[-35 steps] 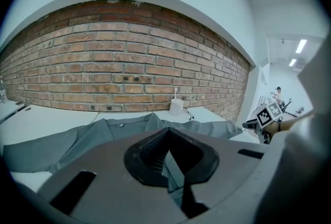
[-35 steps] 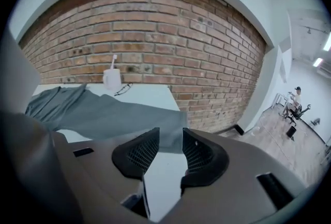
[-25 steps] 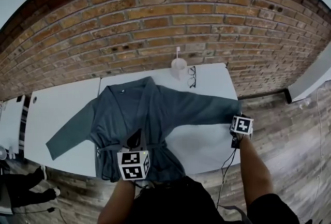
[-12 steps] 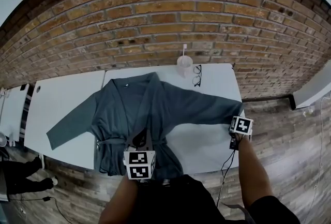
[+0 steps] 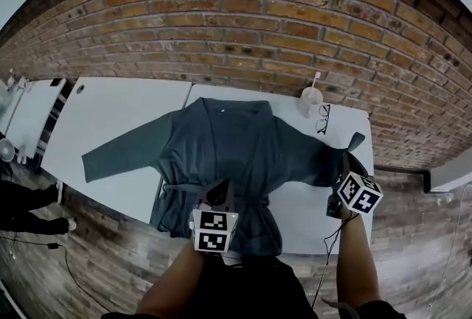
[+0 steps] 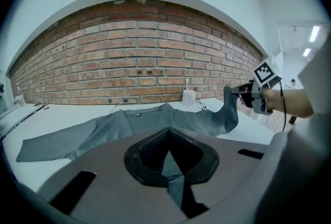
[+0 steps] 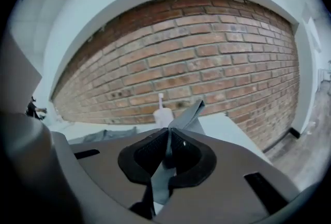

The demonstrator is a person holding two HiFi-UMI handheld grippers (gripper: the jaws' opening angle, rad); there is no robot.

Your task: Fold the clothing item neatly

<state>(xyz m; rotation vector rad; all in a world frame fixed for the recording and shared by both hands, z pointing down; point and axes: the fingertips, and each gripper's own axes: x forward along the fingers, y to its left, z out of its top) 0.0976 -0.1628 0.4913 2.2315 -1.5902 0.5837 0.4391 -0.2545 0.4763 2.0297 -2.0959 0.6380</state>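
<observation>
a plain indoor workroom, perhaps a studio or office
a bare brick wall (image 5: 243, 23) backs white tables (image 5: 118, 118) set end to end on a wood plank floor (image 5: 110, 247), under strip lights (image 6: 313, 34).

One robe (image 5: 221, 152), one cup (image 5: 310, 99)

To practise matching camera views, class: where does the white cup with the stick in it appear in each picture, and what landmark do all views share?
Head view: white cup upper right, at the table's far edge, beside the glasses.
Left gripper view: white cup right of centre, at the brick wall's foot, beyond the grey garment.
Right gripper view: white cup centre, just left of the raised sleeve.
Shared landmark: the brick wall.
</observation>
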